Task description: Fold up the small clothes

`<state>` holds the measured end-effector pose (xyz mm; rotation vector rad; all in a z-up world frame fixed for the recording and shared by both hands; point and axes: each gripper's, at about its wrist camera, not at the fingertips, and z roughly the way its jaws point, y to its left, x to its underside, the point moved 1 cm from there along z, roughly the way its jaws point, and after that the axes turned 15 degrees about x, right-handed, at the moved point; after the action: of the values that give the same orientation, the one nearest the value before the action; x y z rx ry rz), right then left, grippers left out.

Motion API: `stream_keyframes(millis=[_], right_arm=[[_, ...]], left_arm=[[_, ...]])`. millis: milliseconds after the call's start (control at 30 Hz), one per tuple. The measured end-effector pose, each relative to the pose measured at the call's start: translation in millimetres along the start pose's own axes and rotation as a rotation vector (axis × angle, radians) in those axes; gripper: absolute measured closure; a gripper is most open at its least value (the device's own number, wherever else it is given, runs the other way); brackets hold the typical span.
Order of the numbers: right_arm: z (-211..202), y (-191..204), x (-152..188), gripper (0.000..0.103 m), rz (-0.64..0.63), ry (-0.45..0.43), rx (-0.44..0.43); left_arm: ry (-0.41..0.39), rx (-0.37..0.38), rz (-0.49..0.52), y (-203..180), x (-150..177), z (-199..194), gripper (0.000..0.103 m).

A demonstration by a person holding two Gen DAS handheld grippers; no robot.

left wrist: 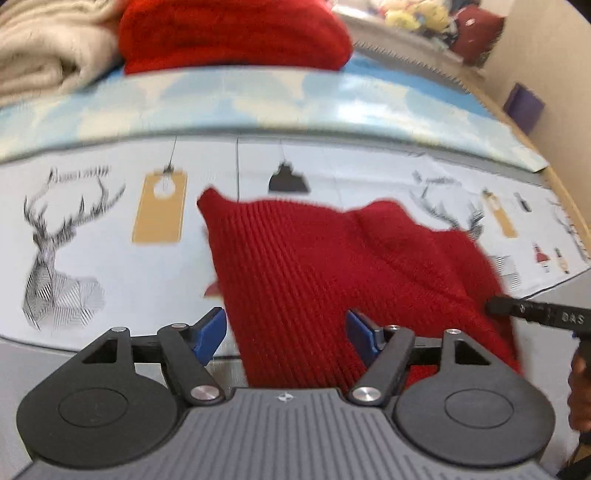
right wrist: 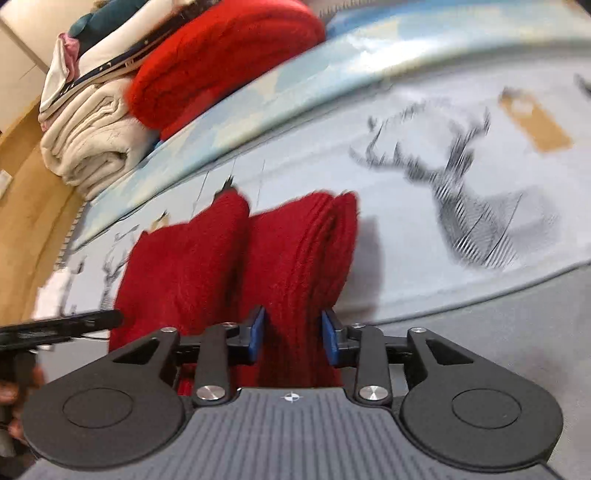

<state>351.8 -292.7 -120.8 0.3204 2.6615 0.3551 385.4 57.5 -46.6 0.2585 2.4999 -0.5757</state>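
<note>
holding red knit garment (right wrist: 295,266) bunched between right gripper (right wrist: 293,334) pads; left gripper (left wrist: 286,334) agape, fabric lies between its jaws, unpinched; long axis runs away from both.

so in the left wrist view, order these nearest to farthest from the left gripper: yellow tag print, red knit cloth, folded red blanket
1. red knit cloth, between the left gripper's fingers
2. yellow tag print, upper left on the sheet
3. folded red blanket, at the far top

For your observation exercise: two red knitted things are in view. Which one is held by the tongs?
The ribbed red knit garment in front, bunched between the right tongs. The fluffier red knit lies folded behind, beside the cream blanket.
</note>
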Motion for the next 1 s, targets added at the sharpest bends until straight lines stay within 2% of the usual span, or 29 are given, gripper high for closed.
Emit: stream_keyframes(millis=[67,133,200,233,300,333,367,433,500,567,600,667,733,867,933,1000], right_arm=[[-17.5,6.1,-3.1,0.067,-0.059,-0.077,0.005],[-30.7,10.7,-4.0,0.067,-0.088,-0.088,-0.083],[-38.0,17.0,0.4,0.066,-0.113,-0.072,-0.189],[-36.8,22.2,4.3,0.065,-0.148,-0.055,-0.207],[-22.6,33.8,17.5,0.064,-0.245,0.038,-0.148],[-9.5,36.8,27.5,0.057,-0.293,0.097,-0.071],[-1.3,36.8,34.1,0.056,-0.311,0.127,-0.013],[-1.3,37.5,36.1,0.056,-0.286,0.132,0.0],[-9.4,39.4,32.2,0.056,-0.273,0.106,-0.031],[-8.3,38.6,35.4,0.056,-0.297,0.112,-0.01],[-2.5,34.2,40.0,0.055,-0.301,0.139,0.02],[-2.1,31.1,44.9,0.055,-0.29,0.166,0.033],[-17.4,36.7,43.7,0.054,-0.292,0.142,0.037],[-69.0,42.1,42.2,0.051,-0.284,-0.004,0.068],[-98.7,42.2,44.4,0.038,-0.28,-0.087,0.072],[-127.3,44.3,47.4,0.025,-0.273,-0.185,0.071]], left_arm=[[0.012,0.078,0.022,-7.6,2.0,-8.8,0.028],[0.076,0.162,0.096,-19.9,11.0,-10.8,0.034],[0.173,0.157,0.2,-33.4,26.9,0.7,0.04],[0.224,0.134,0.228,-35.4,35.0,11.3,0.04],[0.259,0.084,0.28,-39.3,49.4,23.0,0.036],[0.253,0.078,0.298,-41.4,52.1,22.0,0.036],[0.238,0.075,0.305,-44.5,51.9,18.1,0.036],[0.201,0.076,0.296,-49.5,50.2,4.7,0.038],[0.182,0.108,0.309,-56.6,51.7,-4.4,0.038],[0.228,0.111,0.307,-52.9,58.7,0.5,0.038],[0.29,0.059,0.303,-47.0,68.2,12.2,0.037],[0.349,-0.011,0.321,-48.2,85.4,22.0,0.034],[0.3,-0.02,0.328,-56.2,85.3,9.4,0.034],[0.179,-0.087,0.294,-67.4,85.5,-28.0,0.027],[0.114,-0.101,0.266,-74.1,87.1,-49.7,0.018],[0.03,-0.098,0.253,-87.7,94.3,-78.5,0.017]])
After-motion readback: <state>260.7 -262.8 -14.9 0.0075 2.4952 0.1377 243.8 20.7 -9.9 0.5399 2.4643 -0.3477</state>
